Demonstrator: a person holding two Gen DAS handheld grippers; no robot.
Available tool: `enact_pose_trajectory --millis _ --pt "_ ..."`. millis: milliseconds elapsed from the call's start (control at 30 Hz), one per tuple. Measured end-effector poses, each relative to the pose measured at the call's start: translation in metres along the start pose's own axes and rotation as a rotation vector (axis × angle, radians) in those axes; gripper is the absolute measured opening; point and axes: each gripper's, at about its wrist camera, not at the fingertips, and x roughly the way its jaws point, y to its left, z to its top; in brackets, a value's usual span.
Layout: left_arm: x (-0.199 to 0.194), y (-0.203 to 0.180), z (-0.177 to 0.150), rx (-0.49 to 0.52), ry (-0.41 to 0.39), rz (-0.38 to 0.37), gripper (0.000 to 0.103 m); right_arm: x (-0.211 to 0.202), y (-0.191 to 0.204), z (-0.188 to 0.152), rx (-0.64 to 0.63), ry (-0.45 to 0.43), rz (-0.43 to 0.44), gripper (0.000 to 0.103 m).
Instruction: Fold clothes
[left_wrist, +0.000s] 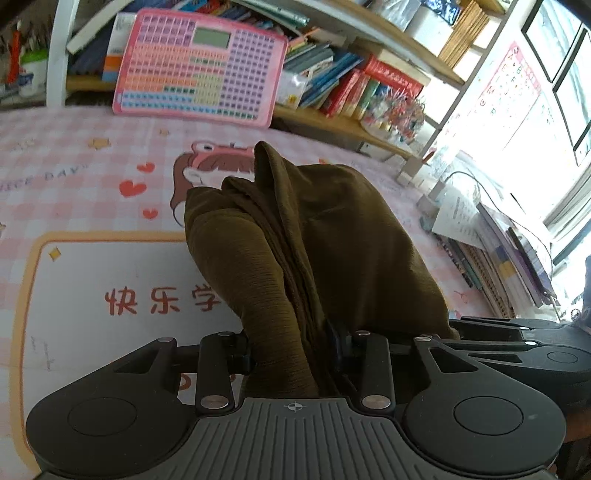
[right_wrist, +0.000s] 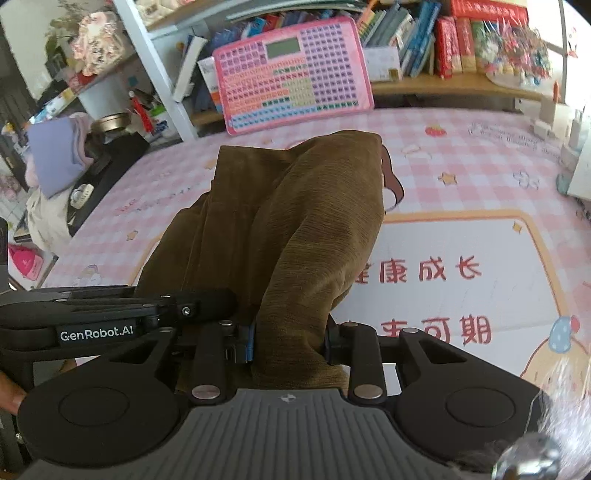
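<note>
Gripping olive-brown corduroy garment (left_wrist: 314, 236): left gripper (left_wrist: 291, 354) and right gripper (right_wrist: 290, 343) both clenched on near edge; cloth trails far over pink checked mat (left_wrist: 74, 155).

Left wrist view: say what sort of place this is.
Probably a child's study corner at home: bookshelves packed with books, a pink learning tablet, and a cartoon desk mat.

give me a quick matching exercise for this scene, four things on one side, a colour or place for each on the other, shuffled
Things:
1. garment
2. keyboard toy
3. table mat
4. books

Descriptions:
A. pink checked, with hearts and stars
B. olive brown, bunched between both tongs
C. standing in a row on the wooden shelf
D. pink, leaning upright at the table's far edge

Pairs: 1-B, 2-D, 3-A, 4-C
</note>
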Motion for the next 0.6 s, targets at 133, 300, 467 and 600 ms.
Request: enact_pose_trajectory --millis 133,300,467,600 --pt "-0.002 -0.013 0.000 0.000 -0.025 0.026 0.035 -0.007 -0.007 0.001 -0.029 -0.016 0.022 0.029" --pt "-0.002 -0.036 -0.002 0.007 -0.023 0.065 0.035 -0.018 -0.023 0.000 -0.028 -0.012 0.053 0.029" --pt "0.000 -0.060 -0.011 0.008 -0.018 0.086 0.035 -0.031 -0.044 -0.011 -0.021 -0.011 0.070 0.029" --pt "0.003 -0.076 -0.020 0.007 0.005 0.097 0.035 -0.040 -0.058 -0.023 -0.005 0.006 0.076 0.029"
